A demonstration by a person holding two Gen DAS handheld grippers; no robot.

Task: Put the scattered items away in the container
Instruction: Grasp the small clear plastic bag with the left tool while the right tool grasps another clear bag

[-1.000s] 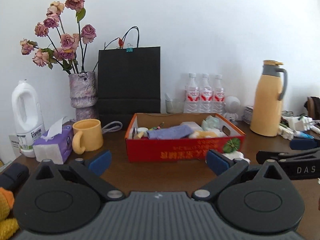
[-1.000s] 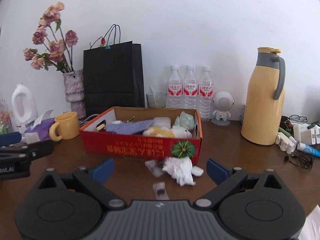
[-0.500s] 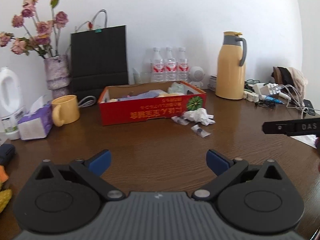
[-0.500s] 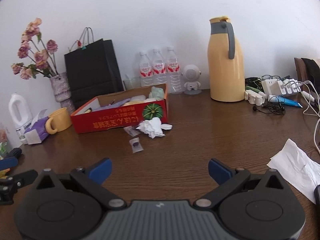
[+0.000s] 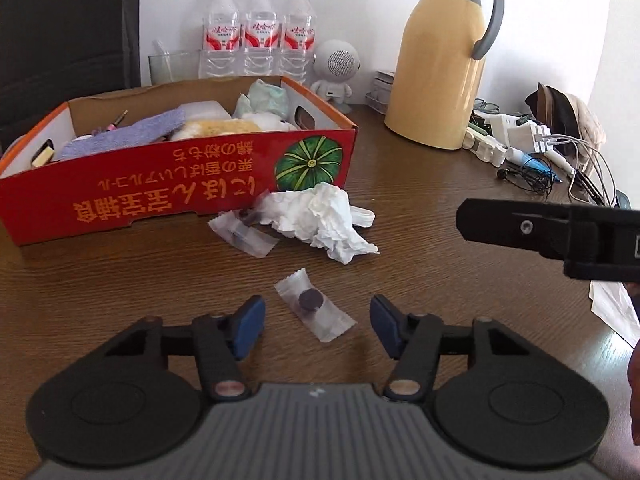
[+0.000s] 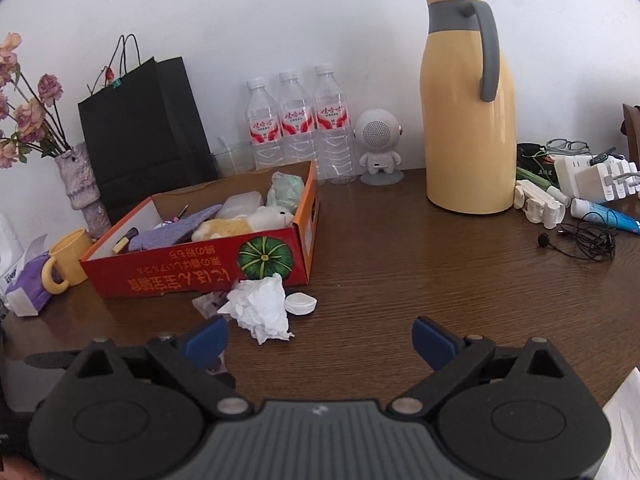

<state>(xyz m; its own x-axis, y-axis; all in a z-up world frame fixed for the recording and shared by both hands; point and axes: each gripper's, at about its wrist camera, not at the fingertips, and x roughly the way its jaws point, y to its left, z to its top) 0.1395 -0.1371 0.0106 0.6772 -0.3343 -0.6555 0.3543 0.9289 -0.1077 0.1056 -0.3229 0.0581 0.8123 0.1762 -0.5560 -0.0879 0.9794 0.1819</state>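
Closing in from both sides, the left claw (image 5: pixel 316 322) has a small clear packet (image 5: pixel 315 305) with a dark round piece inside lying on the table (image 5: pixel 460 280) between its blue pads (image 5: pixel 249 326); the pads stand apart from the packet and do not touch it.

At the far left, seen from the right wrist, a vase of dried roses (image 6: pixel 80 184) stands by the wall with a purple tissue pack (image 6: pixel 28 284) and a yellow mug (image 6: pixel 66 260) nearer. A black paper bag (image 6: pixel 148 132) stands behind them. Right of the mug sits the red cardboard box (image 5: pixel 168 184), printed with a green pumpkin; it holds a purple cloth (image 5: pixel 120 140), a plush toy (image 5: pixel 224 127) and other small things. Against the box's near wall lies a second clear packet (image 5: pixel 242 232), and just right of it a crumpled white tissue (image 5: pixel 320 220), with a small white cap (image 6: pixel 300 303) touching the tissue's right side.

Three water bottles (image 6: pixel 300 124) stand behind the box by the wall, then a small white robot-shaped speaker (image 6: pixel 378 148), then a tall yellow jug (image 6: pixel 468 120) with a grey handle. Far right lie white chargers (image 6: pixel 592 178), a tube and tangled black earphones (image 6: pixel 588 236).

Right of the tissue, the right claw (image 6: pixel 320 340) hangs over bare wood with its jaws wide and nothing between them. A sheet of white paper (image 6: pixel 628 420) lies at the near right edge.
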